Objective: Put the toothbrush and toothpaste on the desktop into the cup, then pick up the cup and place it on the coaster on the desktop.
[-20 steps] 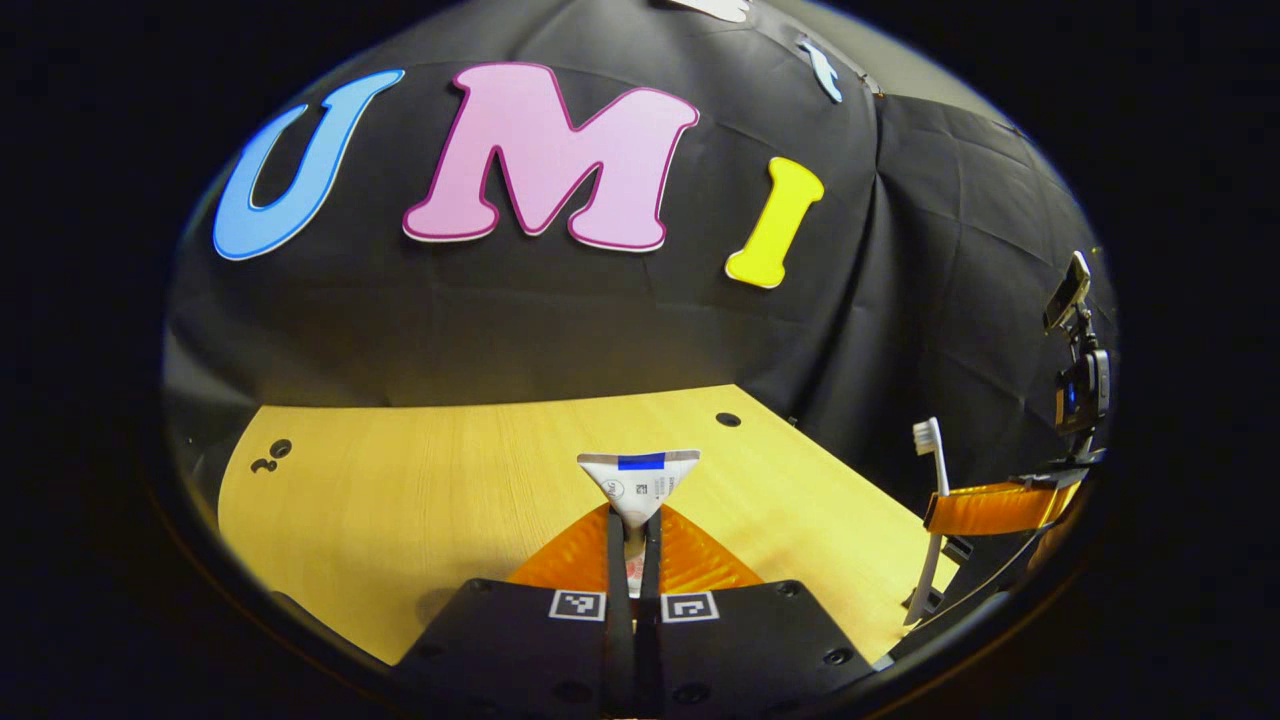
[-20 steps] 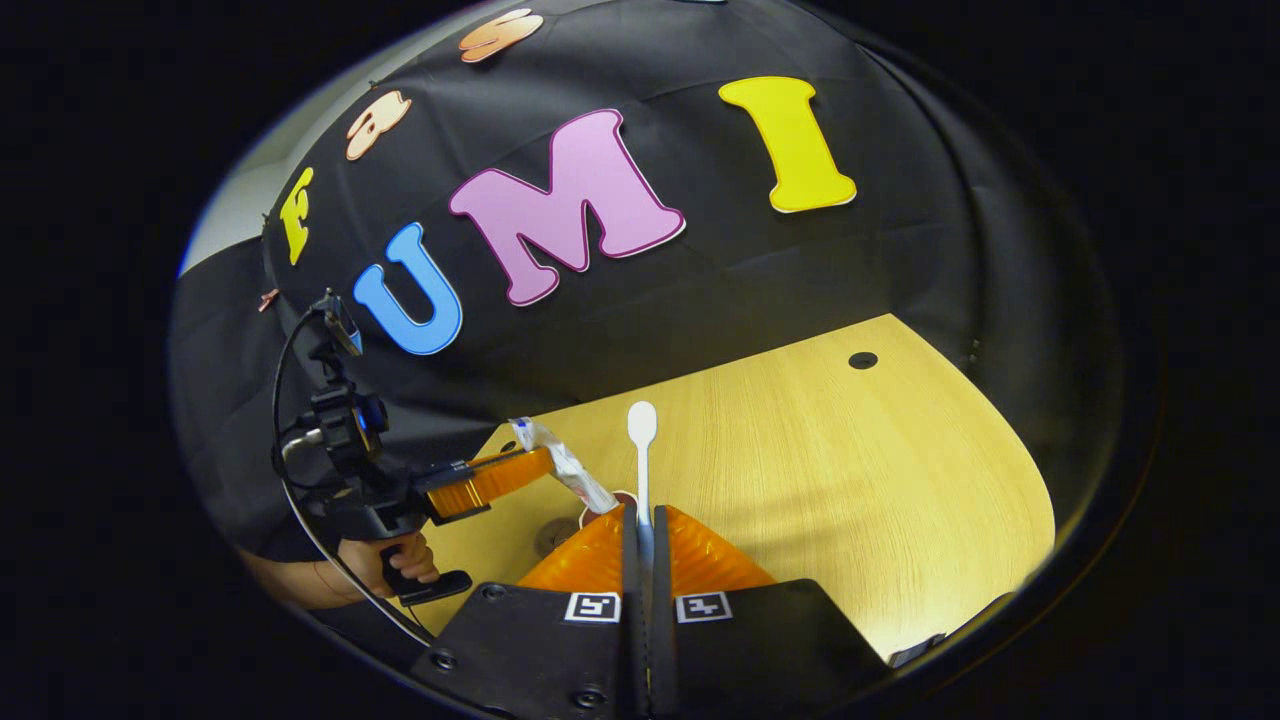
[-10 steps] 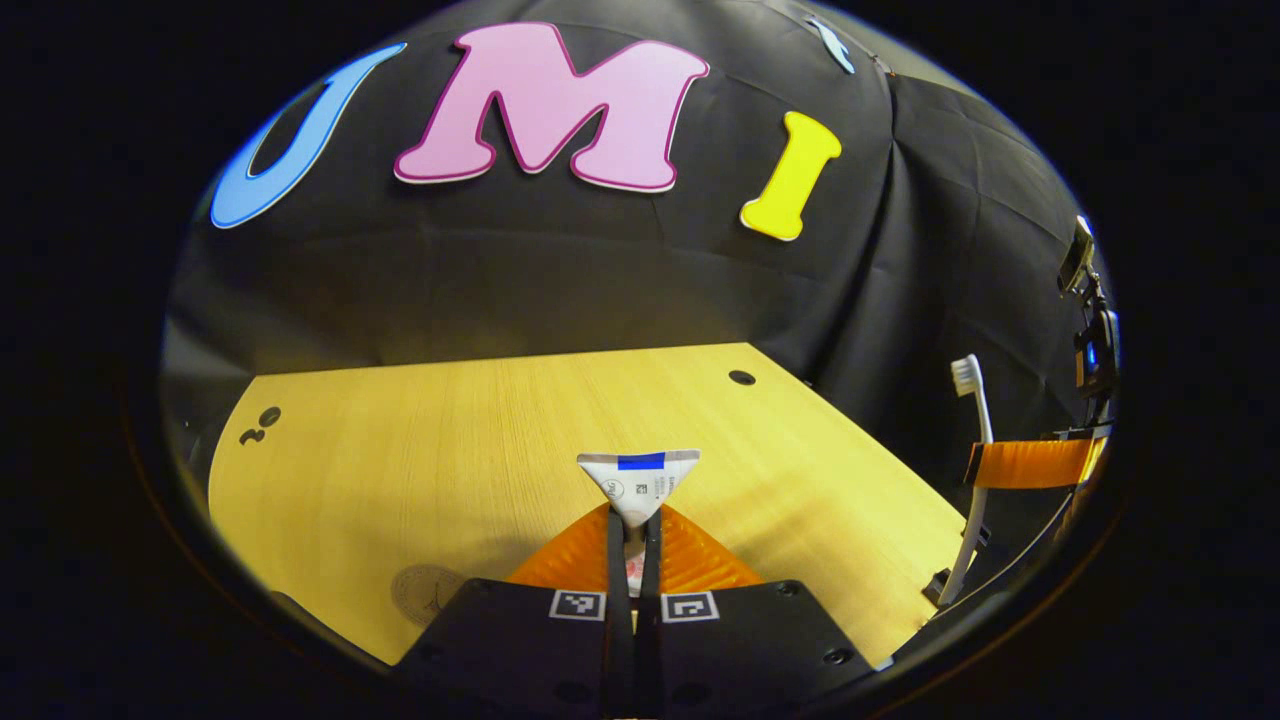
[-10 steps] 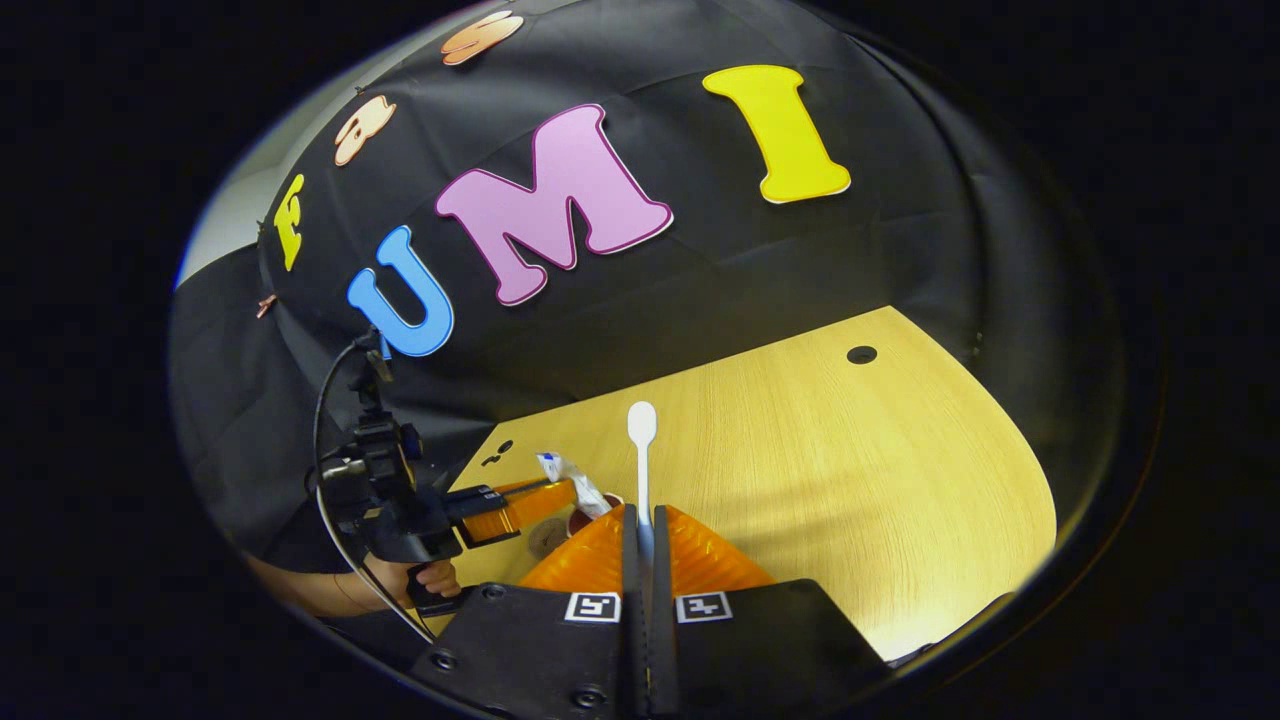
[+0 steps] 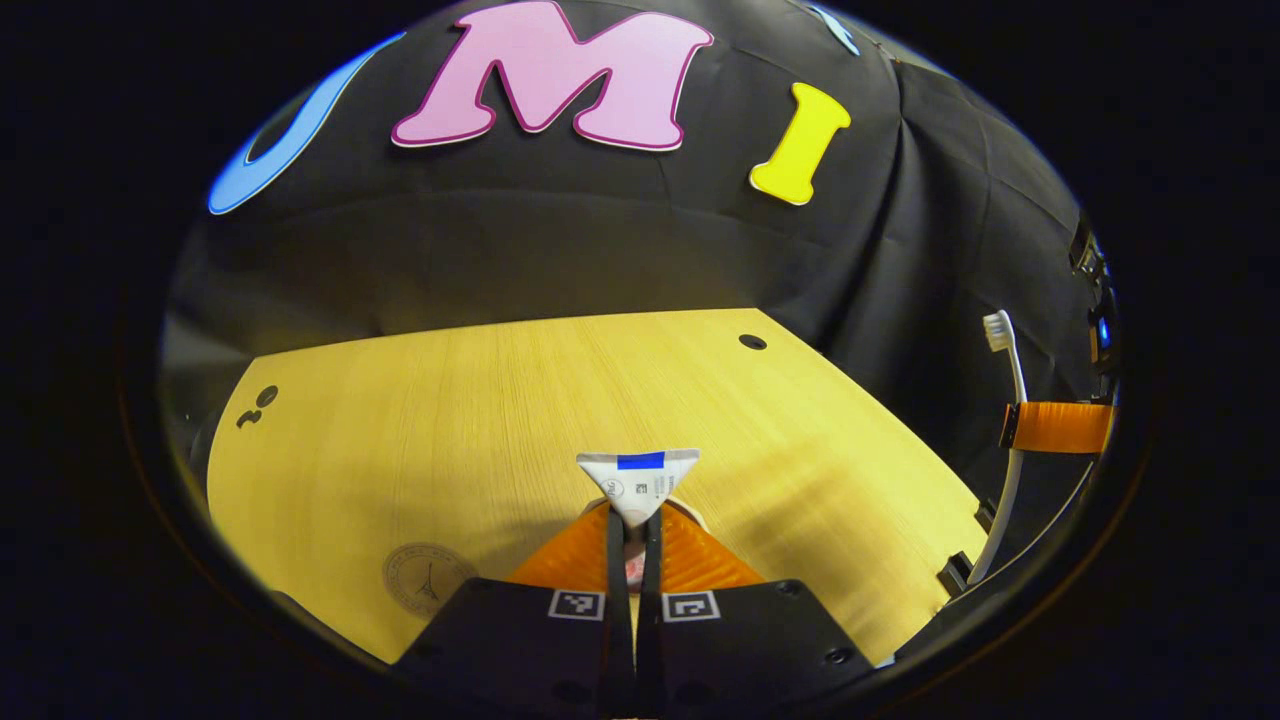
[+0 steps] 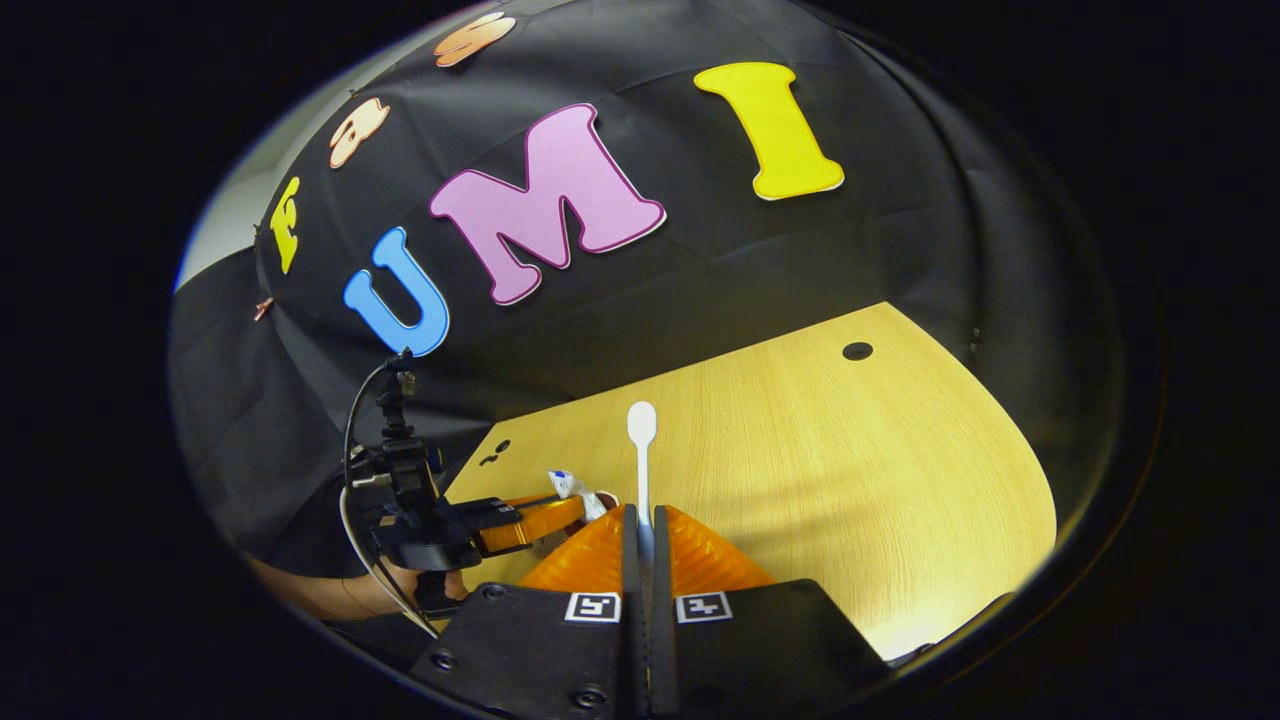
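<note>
My left gripper [image 5: 630, 518] is shut on the white toothpaste tube [image 5: 639, 480], whose flat crimped end with a blue mark sticks up past the fingertips. A pale curved cup rim [image 5: 688, 512] peeks out just behind the tube; the rest of the cup is hidden. The round coaster [image 5: 426, 580] lies on the wooden desktop [image 5: 480, 420], near left of my fingers. My right gripper [image 6: 640, 520] is shut on the white toothbrush [image 6: 641, 450], head pointing away. In the right gripper view the left gripper [image 6: 530, 515] holds the toothpaste [image 6: 570, 485] low over the cup rim [image 6: 604, 497].
The toothbrush [image 5: 1008, 400] and right gripper [image 5: 1058, 427] show at the far right of the left gripper view, off the desk's edge. A hand [image 6: 400, 590] holds the left gripper's handle. Small holes [image 6: 857, 351] mark the desktop's back corners.
The left gripper has sunk lower toward the desk with the toothpaste, bringing the coaster into its view. The right gripper has barely moved and keeps hold of the toothbrush.
</note>
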`<state>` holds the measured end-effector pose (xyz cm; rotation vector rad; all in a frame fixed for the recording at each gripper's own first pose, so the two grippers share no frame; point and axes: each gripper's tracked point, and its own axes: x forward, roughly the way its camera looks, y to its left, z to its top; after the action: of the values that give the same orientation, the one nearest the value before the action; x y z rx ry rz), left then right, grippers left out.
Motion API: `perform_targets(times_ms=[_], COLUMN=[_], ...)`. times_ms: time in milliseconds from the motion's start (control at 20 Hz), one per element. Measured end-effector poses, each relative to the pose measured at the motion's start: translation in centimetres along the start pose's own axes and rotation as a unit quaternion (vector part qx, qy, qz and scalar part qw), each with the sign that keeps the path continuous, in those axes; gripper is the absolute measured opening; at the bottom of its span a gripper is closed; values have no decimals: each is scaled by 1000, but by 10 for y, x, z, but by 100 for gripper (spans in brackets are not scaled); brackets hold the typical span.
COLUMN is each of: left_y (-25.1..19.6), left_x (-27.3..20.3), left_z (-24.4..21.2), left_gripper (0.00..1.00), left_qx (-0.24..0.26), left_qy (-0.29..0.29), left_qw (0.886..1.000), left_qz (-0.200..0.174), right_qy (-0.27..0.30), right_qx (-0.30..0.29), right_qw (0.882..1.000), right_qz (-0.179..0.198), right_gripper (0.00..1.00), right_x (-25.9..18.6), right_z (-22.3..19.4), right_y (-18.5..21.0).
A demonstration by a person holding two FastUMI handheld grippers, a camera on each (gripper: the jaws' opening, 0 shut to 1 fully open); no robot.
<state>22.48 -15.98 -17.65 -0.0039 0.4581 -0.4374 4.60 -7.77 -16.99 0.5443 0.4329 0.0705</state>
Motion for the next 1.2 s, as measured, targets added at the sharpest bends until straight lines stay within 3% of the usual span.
perform_targets(times_ms=[250,300,350,400,450,500,650,1100,1150,1200], left_y=[3,1,0,-1,-2,-2,3,27,31,35], left_x=[1,1,-1,-6,-7,-11,-24,-98,-105,-113], left_z=[-10,-8,-6,-3,-3,-1,3,-3,-9,-13], left_gripper=[22,34,40,34,59,52,60,62,64,73], left_qx=[11,11,11,13,15,17,21,-25,-31,-40], left_qy=[20,15,8,3,-1,-4,-19,-54,-55,-54], left_qw=[1000,1000,1000,1000,1000,1000,1000,998,998,998], left_qz=[4,1,-2,-5,-9,-9,-2,13,17,20], right_qy=[-3,-4,-3,-3,-3,-5,-14,-66,-72,-77], right_qx=[3,2,1,0,0,0,9,1,-6,-13], right_qw=[1000,1000,1000,1000,1000,1000,1000,996,995,994], right_qz=[2,2,2,2,2,2,9,60,68,76], right_gripper=[6,6,6,5,6,6,6,6,5,5], right_x=[-1,-2,-2,-3,-2,-1,1,42,50,59], right_z=[0,0,-1,-1,-2,-1,5,40,43,45], right_y=[7,8,9,10,11,12,19,68,76,82])
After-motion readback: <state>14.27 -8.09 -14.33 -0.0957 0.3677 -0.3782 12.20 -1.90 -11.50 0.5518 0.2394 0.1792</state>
